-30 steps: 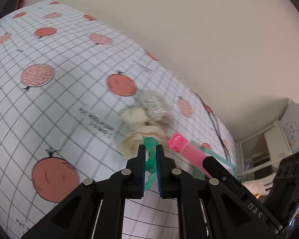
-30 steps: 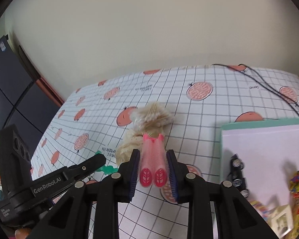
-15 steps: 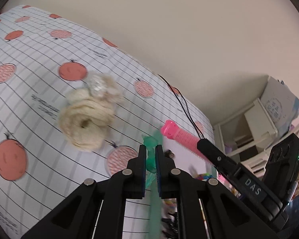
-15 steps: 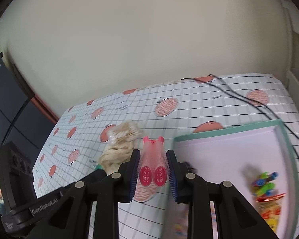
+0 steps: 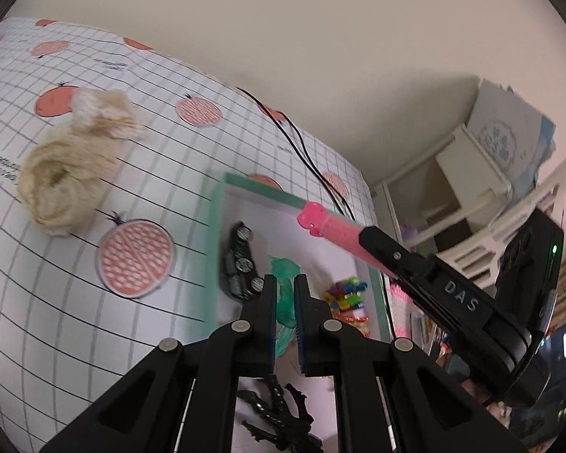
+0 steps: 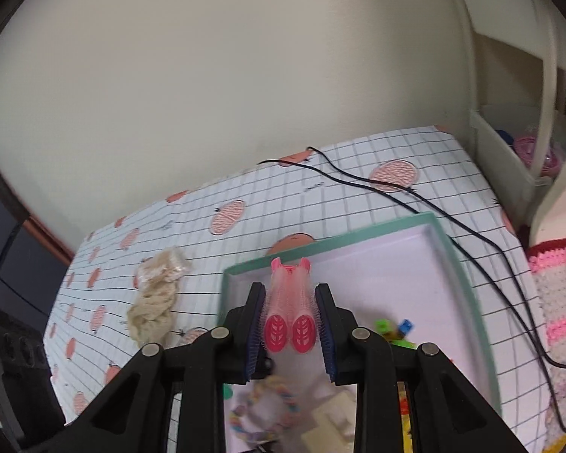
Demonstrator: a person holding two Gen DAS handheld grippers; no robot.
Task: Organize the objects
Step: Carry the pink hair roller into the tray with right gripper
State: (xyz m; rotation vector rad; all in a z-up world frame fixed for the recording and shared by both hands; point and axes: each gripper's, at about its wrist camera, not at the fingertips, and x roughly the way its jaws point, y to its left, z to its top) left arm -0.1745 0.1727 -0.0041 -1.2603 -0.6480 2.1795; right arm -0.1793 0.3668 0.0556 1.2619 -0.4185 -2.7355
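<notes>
My left gripper is shut on a green translucent toy, held above the white tray with a teal rim. My right gripper is shut on a pink bristly hair roller, also over the tray; the same roller sticks out of the right gripper in the left wrist view. A cream wad of fibre with a clear wrapper lies on the tablecloth left of the tray, also seen as the cream wad in the right wrist view.
In the tray lie a dark toy car, colourful small blocks, a black spiky toy and a pastel rope ring. A black cable crosses the gridded tablecloth. White shelves stand at the right.
Both grippers have swung right, from over the cream wad to above the tray, each still holding its object. The wad stayed on the cloth.
</notes>
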